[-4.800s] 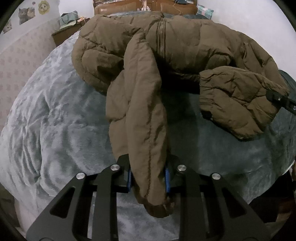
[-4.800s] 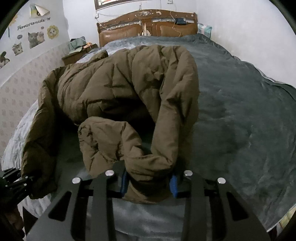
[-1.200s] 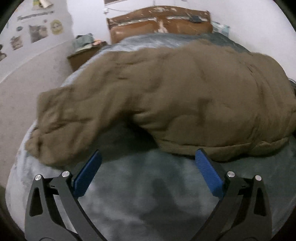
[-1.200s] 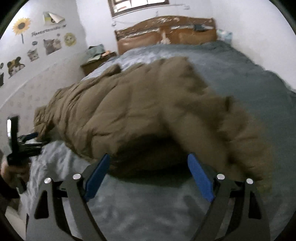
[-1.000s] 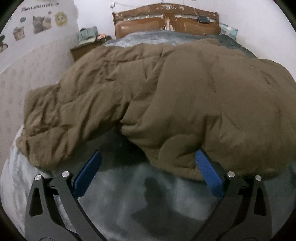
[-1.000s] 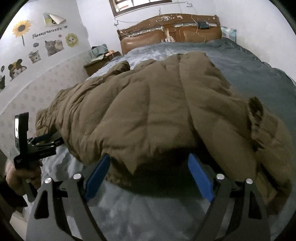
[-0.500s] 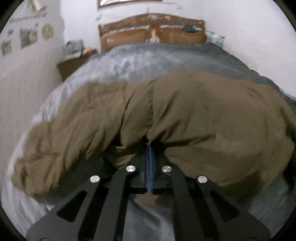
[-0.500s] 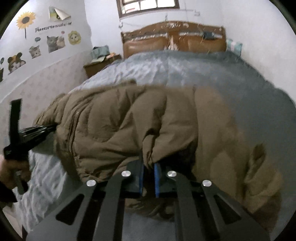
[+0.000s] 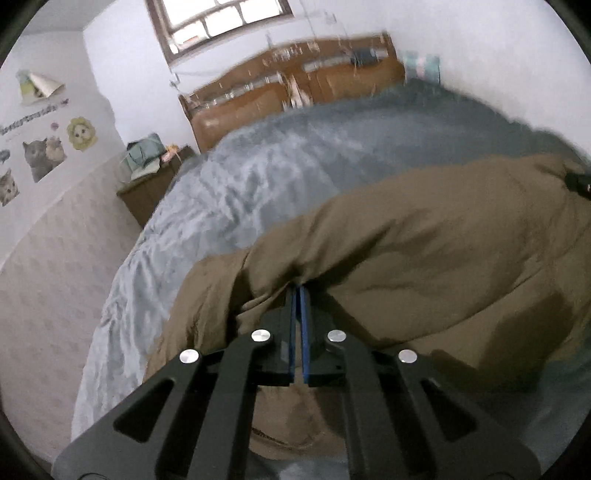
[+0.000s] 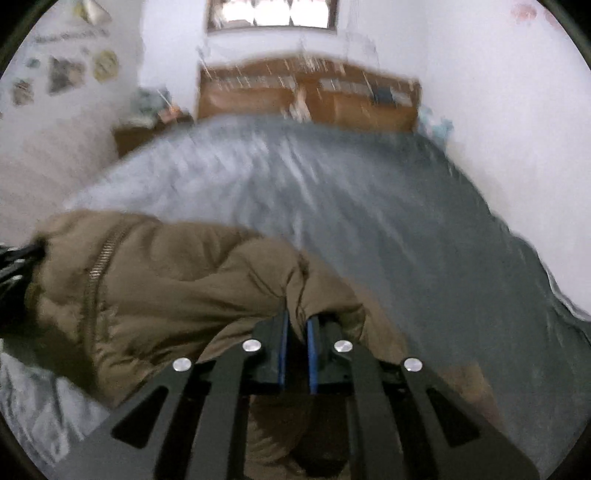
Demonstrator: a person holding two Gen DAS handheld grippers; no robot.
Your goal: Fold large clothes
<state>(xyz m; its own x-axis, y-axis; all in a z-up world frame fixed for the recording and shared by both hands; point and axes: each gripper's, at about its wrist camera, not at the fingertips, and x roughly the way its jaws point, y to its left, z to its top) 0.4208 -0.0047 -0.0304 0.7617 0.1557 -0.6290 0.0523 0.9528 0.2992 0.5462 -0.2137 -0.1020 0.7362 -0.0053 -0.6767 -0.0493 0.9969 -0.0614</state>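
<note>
Fabric of one brown puffer jacket (image 9: 424, 240) fills the near part of both my views, bunched at the foot edge of the bed (image 9: 266, 173). My left gripper (image 9: 297, 291) is clenched on a fold of it, blue pads pressed nearly together with cloth pinched at the tips. My right gripper (image 10: 297, 317) is likewise clamped on a thicker wad of the same jacket, a narrow gap between its pads packed with fabric. Both tools tilt downward toward the bed. From the right view the jacket's zipper (image 10: 101, 254) runs along the lifted edge toward the bed's left side, where my other tool shows as a dark shape. Beyond the jacket the grey blanket lies bare up to the head edge. One wooden headboard (image 10: 306, 96) stands there, one nightstand (image 9: 155, 184) with clutter at the bed's far left corner, one window (image 10: 271, 13) above, and animal stickers (image 9: 42, 155) on the left wall. Much is motion-blurred.
</note>
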